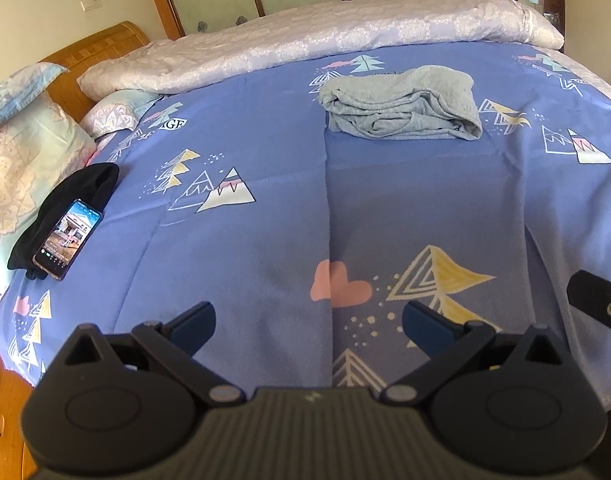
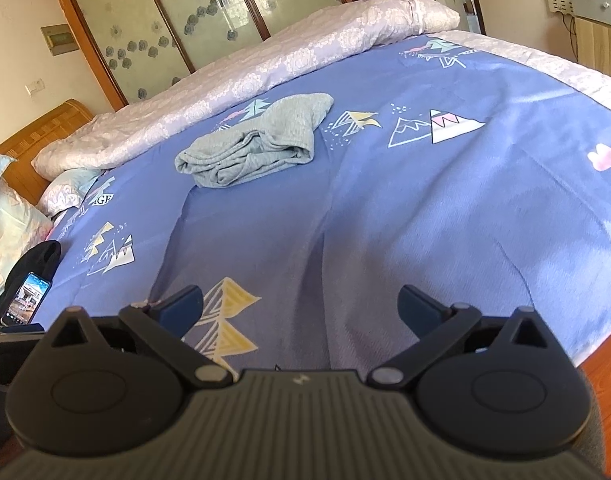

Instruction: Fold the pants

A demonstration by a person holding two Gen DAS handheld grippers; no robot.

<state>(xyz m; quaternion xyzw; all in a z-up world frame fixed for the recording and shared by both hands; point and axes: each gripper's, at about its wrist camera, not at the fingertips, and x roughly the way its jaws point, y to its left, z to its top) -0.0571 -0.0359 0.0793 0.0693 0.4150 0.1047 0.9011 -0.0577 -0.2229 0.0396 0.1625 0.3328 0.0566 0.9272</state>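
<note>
Grey pants [image 1: 401,108] lie folded on bedsheet [image 1: 245,240]. Left gripper [image 1: 308,322] and right gripper [image 2: 300,305] released, empty, well apart from them. Folding looks complete; next: retreat or tidy.

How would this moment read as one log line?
left gripper: open, empty | right gripper: open, empty | grey pants: folded bundle on blue bedsheet, untouched

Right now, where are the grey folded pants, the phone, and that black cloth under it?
grey pants [image 1: 401,110]: left wrist view, middle of the folded bundle.
phone [image 1: 67,238]: left wrist view, centre of its lit screen.
black cloth [image 1: 93,184]: left wrist view, upper part above the phone.
</note>
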